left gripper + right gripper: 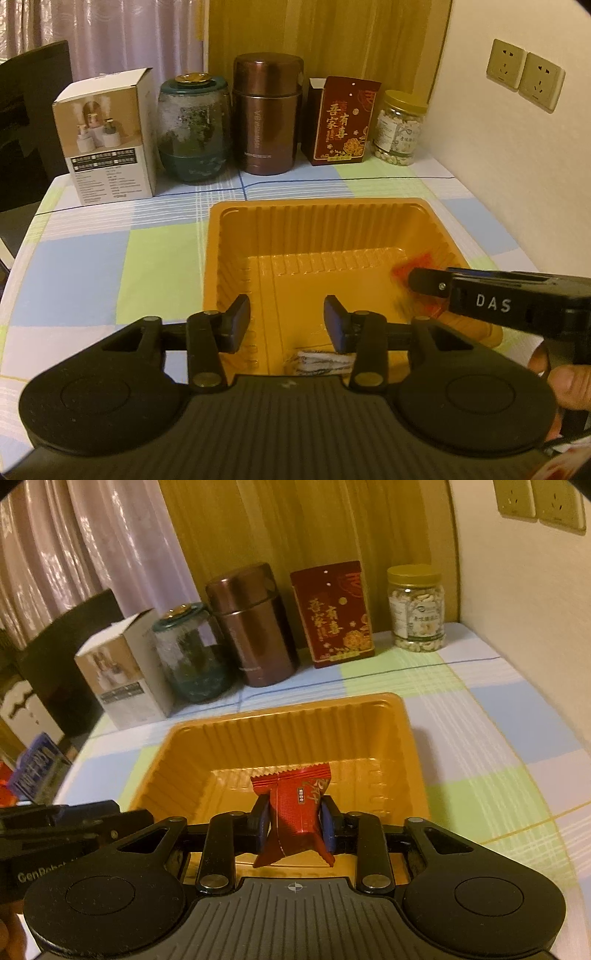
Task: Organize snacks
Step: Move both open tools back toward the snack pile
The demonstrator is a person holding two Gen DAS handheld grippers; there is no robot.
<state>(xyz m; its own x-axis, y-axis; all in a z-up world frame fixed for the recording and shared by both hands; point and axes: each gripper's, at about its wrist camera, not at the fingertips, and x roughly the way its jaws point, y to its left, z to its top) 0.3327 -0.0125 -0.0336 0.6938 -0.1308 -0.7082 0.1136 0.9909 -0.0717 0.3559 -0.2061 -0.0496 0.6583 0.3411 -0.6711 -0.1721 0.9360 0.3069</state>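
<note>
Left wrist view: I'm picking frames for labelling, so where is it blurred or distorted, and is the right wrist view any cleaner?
Left wrist view: red candy beside the right tongs is smeared by motion; fisheye bends the tray rim; dim yellow light. Right wrist view: candy sharp, its print visible; left edge soft, corners vignetted.

A ribbed orange plastic tray (406,746) sits open on the table. A red crinkle-edged foil snack packet (293,808) stands upright above its floor, toward six o'clock; a white wrapped snack (317,361) lies at the tray's six o'clock edge.
</note>
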